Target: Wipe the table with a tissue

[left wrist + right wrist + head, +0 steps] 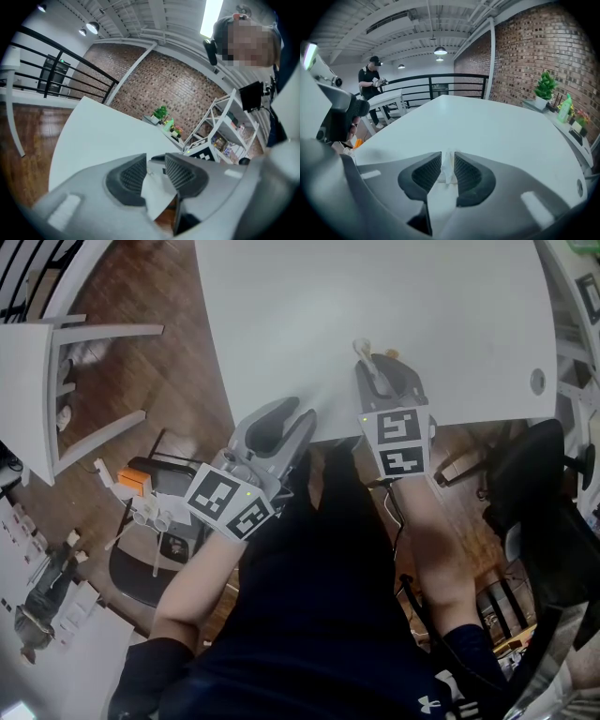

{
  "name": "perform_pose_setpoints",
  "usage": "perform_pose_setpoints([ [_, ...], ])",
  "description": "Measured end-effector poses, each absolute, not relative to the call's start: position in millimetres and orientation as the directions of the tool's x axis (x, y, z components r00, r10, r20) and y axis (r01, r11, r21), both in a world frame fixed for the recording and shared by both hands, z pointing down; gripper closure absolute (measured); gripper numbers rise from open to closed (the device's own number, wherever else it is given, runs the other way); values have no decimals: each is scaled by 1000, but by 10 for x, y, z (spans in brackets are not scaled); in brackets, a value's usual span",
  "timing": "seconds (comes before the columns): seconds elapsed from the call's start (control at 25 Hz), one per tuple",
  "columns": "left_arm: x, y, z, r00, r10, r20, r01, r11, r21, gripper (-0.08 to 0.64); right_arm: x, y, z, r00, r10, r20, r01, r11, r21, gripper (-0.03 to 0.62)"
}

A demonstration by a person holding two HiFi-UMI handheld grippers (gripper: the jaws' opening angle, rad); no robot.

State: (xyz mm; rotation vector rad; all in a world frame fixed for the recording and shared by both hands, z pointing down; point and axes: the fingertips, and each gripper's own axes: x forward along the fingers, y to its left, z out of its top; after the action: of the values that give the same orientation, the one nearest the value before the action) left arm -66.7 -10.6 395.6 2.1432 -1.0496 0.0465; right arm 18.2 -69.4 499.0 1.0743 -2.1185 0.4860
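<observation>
Right gripper (448, 158) is nose-down on the white table (375, 296), tips planted on the surface just inside the near edge. Look at those jaws: parted by a narrow gap, not clamped hard together. Standing upright in that gap is the tissue (449, 171), a thin crumpled white strip that fills the space from one ribbed pad to the other. It brushes both pads, but I see no firm squeeze on it. From overhead, a tuft of it pokes out past the jaw tips and lies on the tabletop.

Over to the left gripper (155, 162), and it sits lower, right at the table's near edge and just beside its partner. Its jaws stand apart too, a touch wider. Something pale shows through that opening, with brown floor below it; tissue or table edge, I can't tell which from here.

Both marker cubes face up, the right one (401, 442) hanging just off the table's rim. Most of the tabletop stretches away bare beyond the two grippers.
</observation>
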Motion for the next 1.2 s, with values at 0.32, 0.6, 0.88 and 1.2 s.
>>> perform_pose_setpoints([
  [0.32, -672, -102, 3971, 664, -670, 333, -693, -382, 611, 439, 136, -658, 5144, -397, -516, 759, -797, 604, -7, 563],
  [0.6, -656, -98, 4026, 664, -664, 343, -692, -373, 617, 440, 61, -644, 5197, -394, -508, 767, -772, 635, 25, 572],
  [0.88, -568, -108, 4057, 672, -656, 344, -687, -377, 622, 440, 80, -642, 5220, -398, -500, 769, -764, 644, 23, 572],
  [1.2, -513, -126, 4034, 668, -657, 349, -691, -375, 618, 440, 180, -687, 5203, -395, -495, 774, -770, 638, 15, 572],
])
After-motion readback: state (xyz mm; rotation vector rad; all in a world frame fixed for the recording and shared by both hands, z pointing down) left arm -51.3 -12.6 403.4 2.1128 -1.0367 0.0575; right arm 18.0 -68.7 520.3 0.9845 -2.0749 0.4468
